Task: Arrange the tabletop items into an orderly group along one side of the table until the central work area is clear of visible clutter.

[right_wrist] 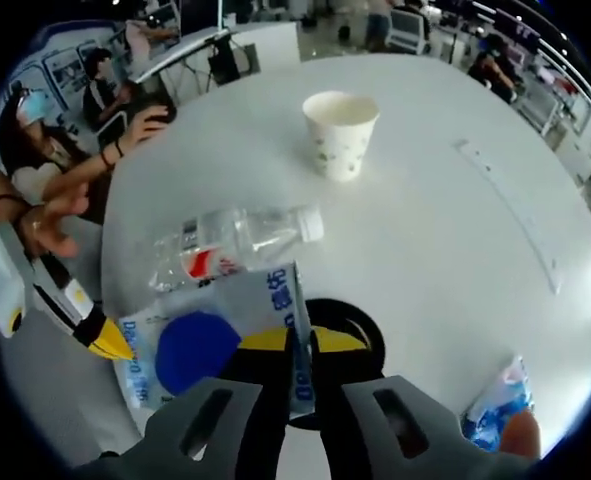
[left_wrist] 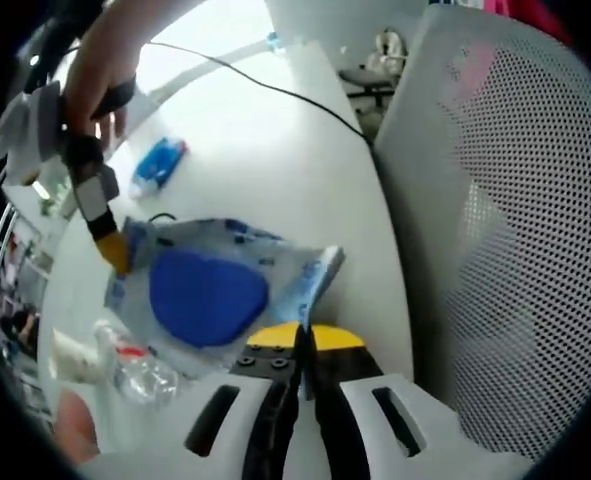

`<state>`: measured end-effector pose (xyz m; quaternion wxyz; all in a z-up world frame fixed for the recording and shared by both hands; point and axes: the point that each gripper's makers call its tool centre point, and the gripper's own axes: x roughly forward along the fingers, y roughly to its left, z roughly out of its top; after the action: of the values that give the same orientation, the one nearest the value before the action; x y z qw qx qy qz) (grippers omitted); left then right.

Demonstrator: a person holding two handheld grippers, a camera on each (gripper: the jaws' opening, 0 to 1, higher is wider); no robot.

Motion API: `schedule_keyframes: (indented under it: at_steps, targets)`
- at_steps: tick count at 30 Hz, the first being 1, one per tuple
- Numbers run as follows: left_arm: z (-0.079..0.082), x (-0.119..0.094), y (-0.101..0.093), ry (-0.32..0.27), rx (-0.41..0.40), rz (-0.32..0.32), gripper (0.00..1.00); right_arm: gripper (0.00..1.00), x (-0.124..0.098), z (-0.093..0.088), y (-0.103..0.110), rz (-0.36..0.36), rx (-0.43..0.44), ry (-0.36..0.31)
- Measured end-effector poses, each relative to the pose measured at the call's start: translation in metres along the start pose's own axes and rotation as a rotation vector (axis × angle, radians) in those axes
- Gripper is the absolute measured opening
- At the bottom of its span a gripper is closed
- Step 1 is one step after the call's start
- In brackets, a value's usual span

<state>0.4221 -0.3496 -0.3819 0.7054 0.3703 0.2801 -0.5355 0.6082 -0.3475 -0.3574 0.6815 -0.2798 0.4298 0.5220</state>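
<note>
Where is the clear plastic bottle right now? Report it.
In the right gripper view, the clear plastic water bottle with a red-and-white label lies on its side on the round white table, between the white paper cup and the blue-and-white plastic pouch.

I am seeing my left gripper (left_wrist: 303, 340) showing white plastic with black slots, black jaws, small screws and yellow tips; my right gripper (right_wrist: 301, 340) is looking identical.

Your right gripper's (right_wrist: 302, 345) closed jaws cover the blue-and-white packet's (right_wrist: 190, 345) near edge; to its right, a second packet (right_wrist: 495, 410) is cut off by the frame.
</note>
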Motion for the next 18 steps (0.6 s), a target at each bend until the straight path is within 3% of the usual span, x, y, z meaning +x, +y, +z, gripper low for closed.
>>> schedule_keyframes:
  at_steps: [18]
  targets:
    - [0.013,-0.026,0.009,-0.028,0.038,0.020,0.00,0.04,-0.023,-0.010,-0.005,-0.027,0.051,-0.015]
